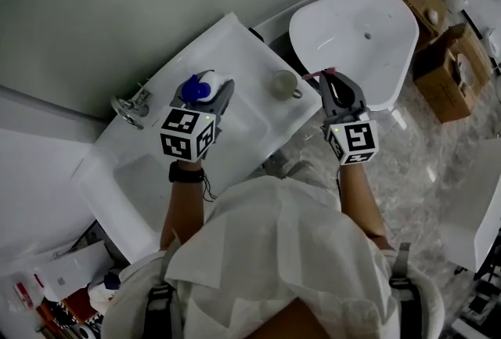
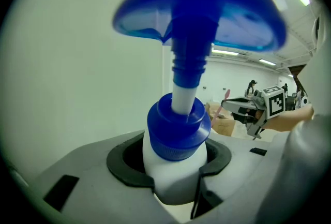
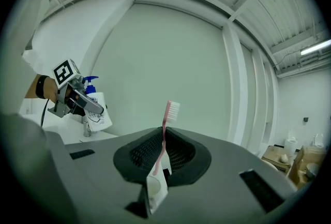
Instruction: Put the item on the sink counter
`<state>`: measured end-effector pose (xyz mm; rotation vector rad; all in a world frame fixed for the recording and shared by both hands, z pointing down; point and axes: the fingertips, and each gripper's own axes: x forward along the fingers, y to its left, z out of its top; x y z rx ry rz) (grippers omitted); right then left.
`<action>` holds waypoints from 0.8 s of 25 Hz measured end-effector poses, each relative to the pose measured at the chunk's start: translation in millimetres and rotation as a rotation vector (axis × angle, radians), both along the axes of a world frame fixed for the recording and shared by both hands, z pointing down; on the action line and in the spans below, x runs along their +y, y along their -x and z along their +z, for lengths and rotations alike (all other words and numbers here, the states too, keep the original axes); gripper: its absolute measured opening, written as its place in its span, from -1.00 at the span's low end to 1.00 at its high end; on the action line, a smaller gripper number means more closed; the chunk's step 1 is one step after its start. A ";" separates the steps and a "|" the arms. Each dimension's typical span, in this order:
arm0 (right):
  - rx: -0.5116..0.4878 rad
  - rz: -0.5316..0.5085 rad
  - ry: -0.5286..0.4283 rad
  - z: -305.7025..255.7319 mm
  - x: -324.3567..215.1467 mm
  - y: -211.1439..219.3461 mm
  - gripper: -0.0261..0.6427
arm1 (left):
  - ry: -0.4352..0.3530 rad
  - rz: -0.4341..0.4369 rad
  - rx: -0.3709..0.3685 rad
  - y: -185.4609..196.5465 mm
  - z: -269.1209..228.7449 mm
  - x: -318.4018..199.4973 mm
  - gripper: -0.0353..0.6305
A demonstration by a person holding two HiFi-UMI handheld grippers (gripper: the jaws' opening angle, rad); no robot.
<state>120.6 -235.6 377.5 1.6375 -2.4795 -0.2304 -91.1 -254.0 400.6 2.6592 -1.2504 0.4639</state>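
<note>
A white pump bottle (image 2: pixel 175 168) with a blue collar and blue pump head (image 2: pixel 207 16) stands upright between the jaws of my left gripper (image 2: pixel 176 179), which is shut on its body. In the head view that left gripper (image 1: pixel 205 91) hovers over the white sink counter (image 1: pixel 244 48), the bottle's blue top (image 1: pixel 195 88) showing. My right gripper (image 3: pixel 159 168) is shut on the handle of a pink toothbrush (image 3: pixel 165 127), bristles up. Seen from above, the right gripper (image 1: pixel 333 79) is just past the counter's right edge, beside the left one.
A pale cup (image 1: pixel 285 84) sits on the counter between the grippers. A chrome faucet (image 1: pixel 130 106) stands at the counter's left by the sunken bowl (image 1: pixel 145 173). A white basin (image 1: pixel 360 32) lies behind the right gripper. Cardboard boxes (image 1: pixel 450 71) stand on the marble floor.
</note>
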 end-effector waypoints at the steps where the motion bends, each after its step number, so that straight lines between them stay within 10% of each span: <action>1: 0.006 -0.010 0.012 6.1 -2.8 3.3 -0.85 | 0.003 -0.002 0.001 0.4 2.2 -0.7 -0.28; 20: 0.081 -0.205 0.245 107.9 -62.7 24.0 -0.86 | 0.053 -0.111 -0.020 -9.1 14.6 -14.1 -0.28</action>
